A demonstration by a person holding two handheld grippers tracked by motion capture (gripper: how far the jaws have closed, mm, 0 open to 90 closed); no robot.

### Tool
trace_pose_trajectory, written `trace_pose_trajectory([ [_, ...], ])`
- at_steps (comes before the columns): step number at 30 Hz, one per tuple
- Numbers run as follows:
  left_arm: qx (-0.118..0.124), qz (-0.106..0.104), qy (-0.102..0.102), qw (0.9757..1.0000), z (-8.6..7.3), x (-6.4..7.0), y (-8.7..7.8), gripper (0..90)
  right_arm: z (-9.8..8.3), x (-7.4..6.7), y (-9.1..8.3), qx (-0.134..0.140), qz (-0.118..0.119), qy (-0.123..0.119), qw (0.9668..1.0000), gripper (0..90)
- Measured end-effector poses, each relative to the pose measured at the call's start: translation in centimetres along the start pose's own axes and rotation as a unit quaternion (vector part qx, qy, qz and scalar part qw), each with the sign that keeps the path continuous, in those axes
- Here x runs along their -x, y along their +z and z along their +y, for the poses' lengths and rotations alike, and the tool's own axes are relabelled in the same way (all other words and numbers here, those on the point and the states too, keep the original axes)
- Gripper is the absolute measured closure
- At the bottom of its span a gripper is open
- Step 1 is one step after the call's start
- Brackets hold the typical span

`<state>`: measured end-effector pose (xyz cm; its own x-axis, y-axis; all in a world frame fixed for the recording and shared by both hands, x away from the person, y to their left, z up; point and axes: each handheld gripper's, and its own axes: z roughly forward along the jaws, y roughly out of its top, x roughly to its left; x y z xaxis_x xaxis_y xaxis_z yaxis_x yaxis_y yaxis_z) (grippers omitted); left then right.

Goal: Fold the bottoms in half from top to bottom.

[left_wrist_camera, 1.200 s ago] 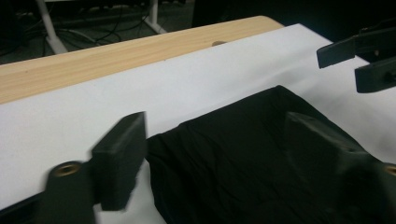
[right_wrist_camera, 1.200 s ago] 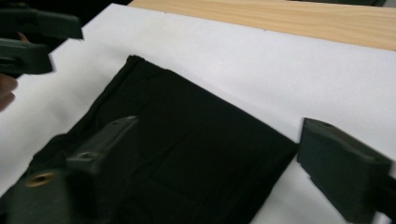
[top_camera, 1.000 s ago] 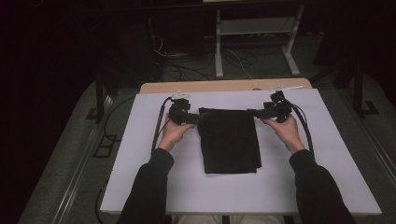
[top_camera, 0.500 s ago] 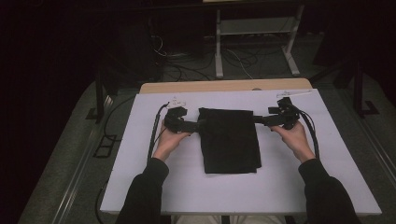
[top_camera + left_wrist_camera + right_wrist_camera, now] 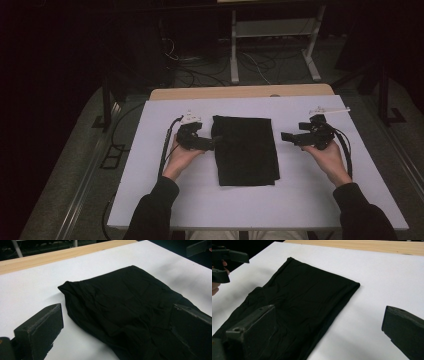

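Observation:
A black cloth (image 5: pixel 245 150), folded into a long rectangle, lies flat in the middle of the white tabletop (image 5: pixel 260 210). My left gripper (image 5: pixel 212 143) is at the cloth's left edge near the far corner, open. In the left gripper view its jaws stand wide apart over the cloth (image 5: pixel 120 305), holding nothing. My right gripper (image 5: pixel 285 136) hovers a short way off the cloth's right edge, open and empty. The right gripper view has the cloth (image 5: pixel 299 305) between and beyond its spread jaws, with the left gripper (image 5: pixel 224 262) at the far side.
A strip of bare wood (image 5: pixel 240 92) runs along the table's far edge. Small white objects lie at the back right (image 5: pixel 330 109) and behind the left gripper (image 5: pixel 190 116). Cables and a metal frame (image 5: pixel 272 55) are on the dark floor beyond.
Both grippers have drawn outward from the cloth's far corners. The right one has moved off the cloth to the right. The cloth has stayed where it was.

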<state>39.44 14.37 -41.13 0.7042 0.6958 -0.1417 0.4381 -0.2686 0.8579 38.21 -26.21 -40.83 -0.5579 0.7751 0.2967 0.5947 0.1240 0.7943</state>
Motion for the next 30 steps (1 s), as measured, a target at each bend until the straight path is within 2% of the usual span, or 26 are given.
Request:
trace_pose_trajectory([
  [5,0.007,0.005,0.008,0.9999,-0.2,0.4,-0.8,0.0,-0.8,-0.2,-0.8,-0.006,-0.008,-0.004,0.9999,0.0],
  [11,0.015,0.005,0.012,0.9998,-0.1,1.0,-2.0,0.0,-1.7,-0.4,-1.8,-0.001,-0.007,0.0,1.0,0.0],
  [14,0.02,0.008,0.022,0.9995,-0.1,1.4,-2.7,0.0,-1.9,-0.6,-2.3,-0.001,-0.007,0.0,1.0,0.0],
  [17,0.022,0.01,0.026,0.9994,-0.3,1.7,-3.5,0.0,-2.1,-0.9,-2.9,-0.001,-0.008,-0.009,0.9999,0.0],
  [20,0.02,0.012,0.025,0.9994,-0.8,1.8,-4.0,0.0,-2.3,-1.3,-3.5,-0.004,-0.007,-0.012,0.9999,0.0],
  [24,0.017,0.007,0.023,0.9996,-1.8,2.2,-4.5,0.0,-2.7,-1.9,-4.3,0.007,0.002,-0.007,1.0,0.0],
  [30,0.02,-0.003,0.014,0.9997,-3.4,3.0,-5.0,0.0,-3.9,-2.8,-4.8,0.005,0.001,-0.011,0.9999,0.0],
])
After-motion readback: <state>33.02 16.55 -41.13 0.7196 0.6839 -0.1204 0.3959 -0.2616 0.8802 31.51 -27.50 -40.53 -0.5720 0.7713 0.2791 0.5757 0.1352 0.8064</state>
